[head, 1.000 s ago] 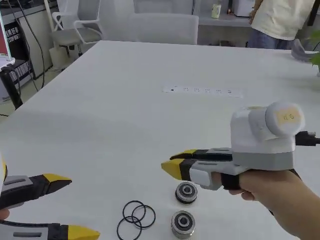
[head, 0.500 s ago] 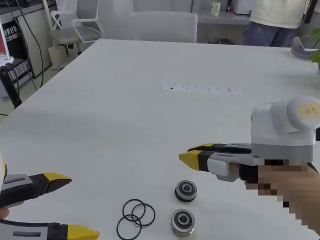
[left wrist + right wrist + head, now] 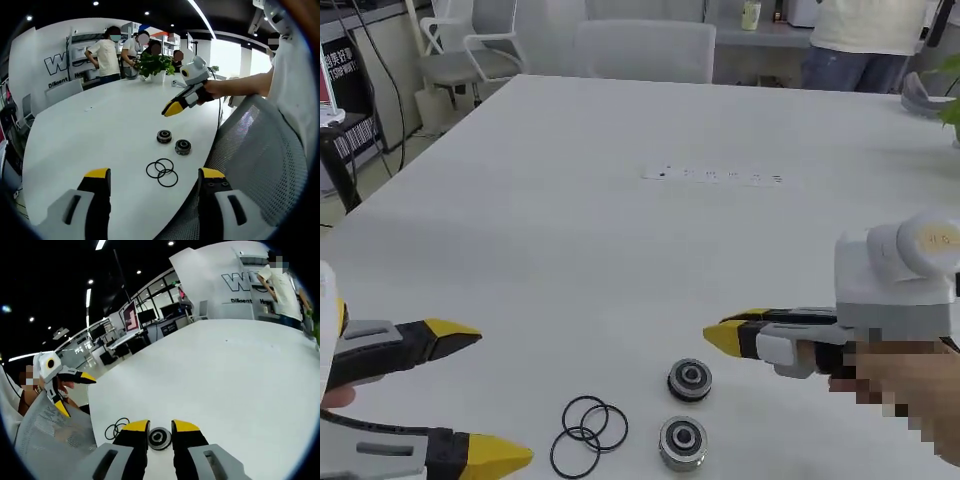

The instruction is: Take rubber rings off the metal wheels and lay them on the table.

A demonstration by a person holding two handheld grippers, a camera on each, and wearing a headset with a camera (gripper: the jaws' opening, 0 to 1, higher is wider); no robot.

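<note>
Running off the lower left edge of the head view, the left gripper [image 3: 495, 395] shows mostly its yellow-tipped fingers [image 3: 455, 330], spread wide and empty. A few thin black rubber rings [image 3: 588, 435] lie overlapping on the white worktop [image 3: 620, 230], just beside two metal wheels [image 3: 690, 379]; whether either wheel wears a ring is too small to tell. The right gripper [image 3: 720, 338] hovers near the farther wheel, fingers a narrow gap apart, holding nothing.

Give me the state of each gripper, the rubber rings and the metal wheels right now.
Left gripper: open wide, empty.
Right gripper: jaws narrowly apart, empty.
Three black rubber rings: loose, lying flat on the white table, overlapping.
Two round metal wheels: lying flat, apart from the rings.
</note>
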